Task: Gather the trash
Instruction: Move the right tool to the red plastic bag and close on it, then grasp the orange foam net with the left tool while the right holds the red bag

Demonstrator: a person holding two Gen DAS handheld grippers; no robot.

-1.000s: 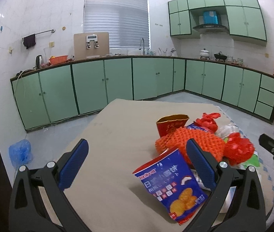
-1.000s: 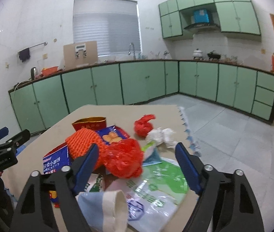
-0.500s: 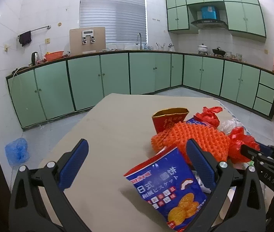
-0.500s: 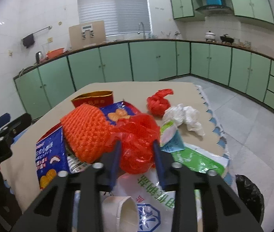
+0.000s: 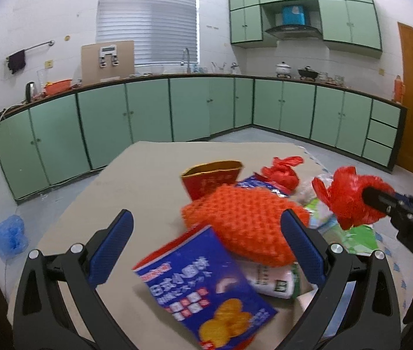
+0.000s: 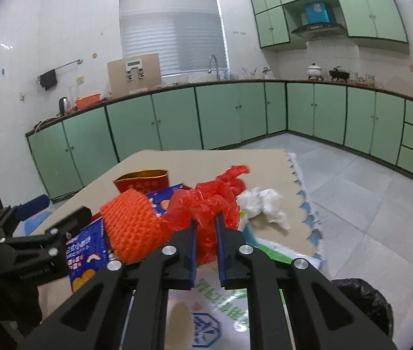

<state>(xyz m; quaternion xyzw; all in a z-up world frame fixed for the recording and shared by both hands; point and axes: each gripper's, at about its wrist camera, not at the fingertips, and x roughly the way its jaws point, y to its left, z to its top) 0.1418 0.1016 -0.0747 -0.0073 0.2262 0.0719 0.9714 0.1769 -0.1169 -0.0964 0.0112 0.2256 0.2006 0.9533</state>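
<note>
In the right wrist view, the right gripper (image 6: 205, 227) is filling the lower centre of the frame, its jaws closing on a crumpled red plastic bag (image 6: 203, 204) pinched between the pads. Under it a green-printed white bag (image 6: 221, 315) is lying flat on the tabletop (image 6: 194, 163). A black bin bag (image 6: 364, 300) is showing at lower right, off the tabletop's edge. To the left an orange foam net (image 6: 130, 221) is crowding the red bag, resting over a blue snack packet (image 6: 85, 259). Just right, crumpled white tissue (image 6: 264, 204) is lying near the scalloped edge. Farther back a red-and-gold packet (image 6: 142, 182) is standing, with bare tabletop behind it. In the left wrist view, the left gripper (image 5: 206, 245) is hovering at lower centre, jaws spread wide around the snack packet without touching it. A second knotted red bag (image 5: 282, 172) is sitting beyond the net. Green cabinets (image 5: 148, 110) are lining the far wall.
</note>
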